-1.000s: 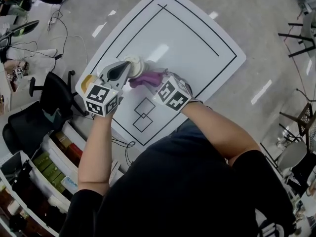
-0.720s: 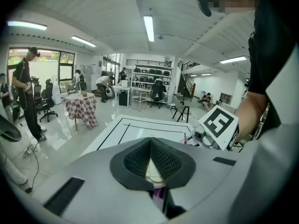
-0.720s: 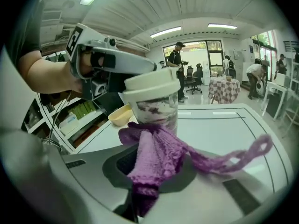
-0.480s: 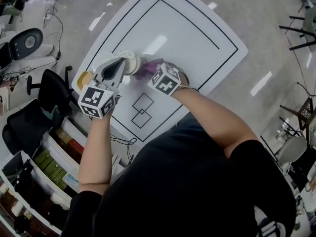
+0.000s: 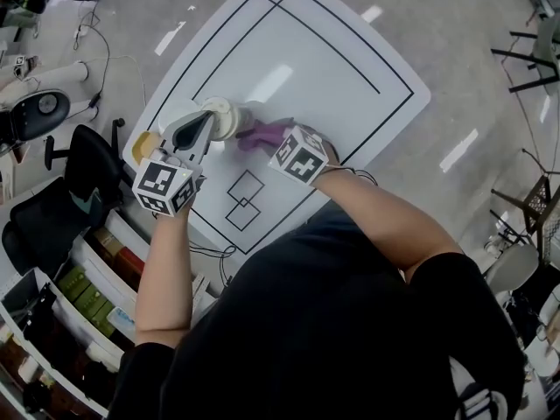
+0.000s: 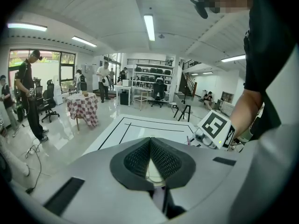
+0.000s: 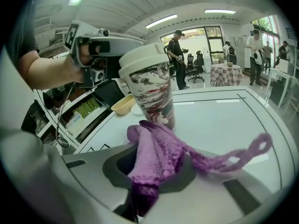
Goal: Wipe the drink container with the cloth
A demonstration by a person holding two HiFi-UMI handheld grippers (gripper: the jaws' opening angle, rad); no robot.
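Note:
The drink container (image 7: 152, 90) is a clear cup with a white lid and brown-streaked walls, standing upright on the white table (image 5: 332, 68). From above, its lid (image 5: 220, 117) shows at the table's left side. My left gripper (image 5: 208, 119) is shut on the lid's rim, and a pale sliver shows between its pads (image 6: 163, 160). My right gripper (image 7: 152, 162) is shut on a purple cloth (image 7: 156, 155). The cloth's bunched end (image 5: 265, 134) lies against the cup's lower wall, and a loose strand trails off to the right.
A yellow bowl (image 7: 124, 104) sits on the table just left of the cup, near the edge (image 5: 144, 143). Black lines and two small squares (image 5: 243, 201) mark the table. Office chairs (image 5: 52, 226) and shelves (image 5: 96, 296) stand on the left of the floor.
My right gripper has shifted a little to the left with the cloth, closer to the cup. The left gripper has kept its hold on the lid.

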